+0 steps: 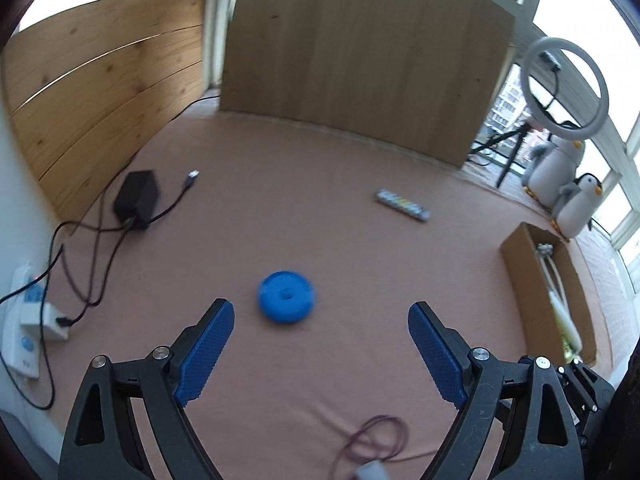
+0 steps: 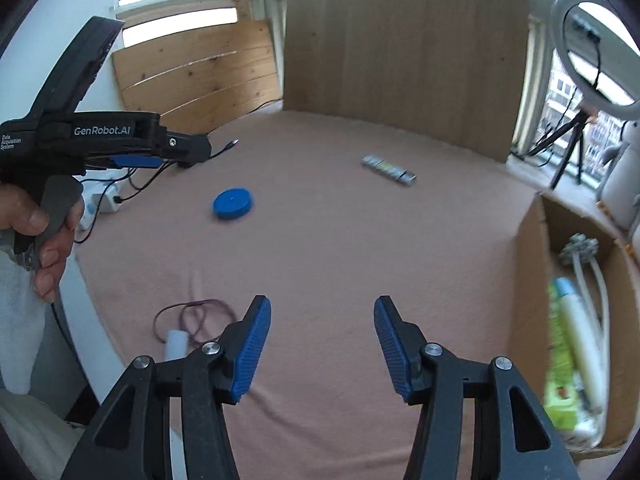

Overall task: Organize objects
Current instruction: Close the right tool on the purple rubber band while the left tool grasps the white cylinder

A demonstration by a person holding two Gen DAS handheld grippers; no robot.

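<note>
- The left gripper (image 1: 320, 314) hangs wide open and empty, lined up on the blue disc (image 1: 286, 297); a pickup seems underway.
- The right gripper (image 2: 322, 314) is wide and empty too.
- Next: lower, close, carry it to the cardboard box (image 2: 528, 264).

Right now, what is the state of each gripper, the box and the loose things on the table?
Left gripper: open, empty.
Right gripper: open, empty.
Box: open on top, items already inside.
Blue disc: flat on the table, untouched.
Strip: flat, far side.
Cord: looped, near edge.
</note>
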